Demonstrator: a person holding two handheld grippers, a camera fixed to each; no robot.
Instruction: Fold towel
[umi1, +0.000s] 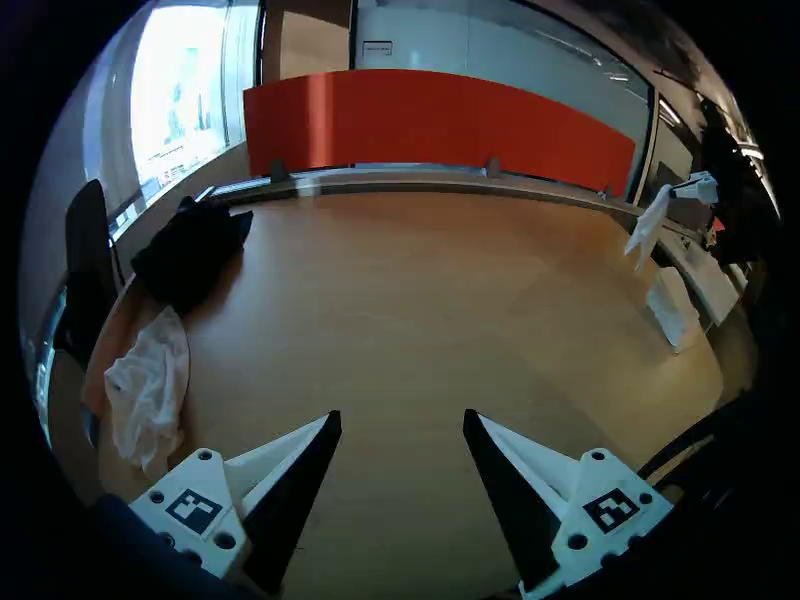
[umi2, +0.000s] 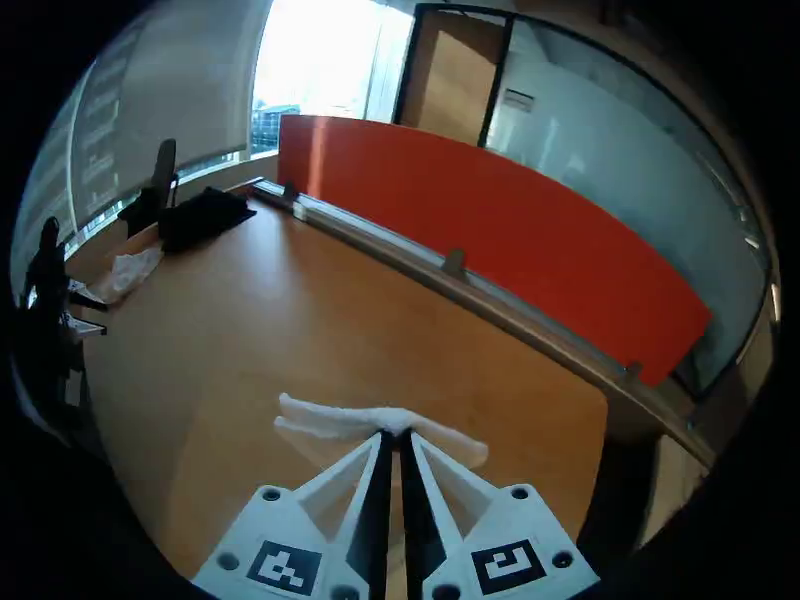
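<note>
- Right gripper (umi2: 393, 437): we found its fingers closed together on an edge of the white fabric towel (umi2: 330, 418). The towel spread to either side of the tips, above the light-brown wooden table (umi2: 250, 320).
- Left gripper (umi1: 400, 418): its fingers stood wide apart and held nothing, over bare table.
- In the left gripper view, the towel (umi1: 648, 225) hung limp from the other gripper, far off near the table's right edge.
- Handling, as we judged it: the towel was light, soft and without stiffness, so it would droop from any single pinch. A clean fold called for a second hold on the same edge, at or near a free corner.
- A crumpled white cloth (umi1: 148, 385) and a black heap of fabric (umi1: 190, 250) lay at the table's left side, well apart from the towel.
</note>
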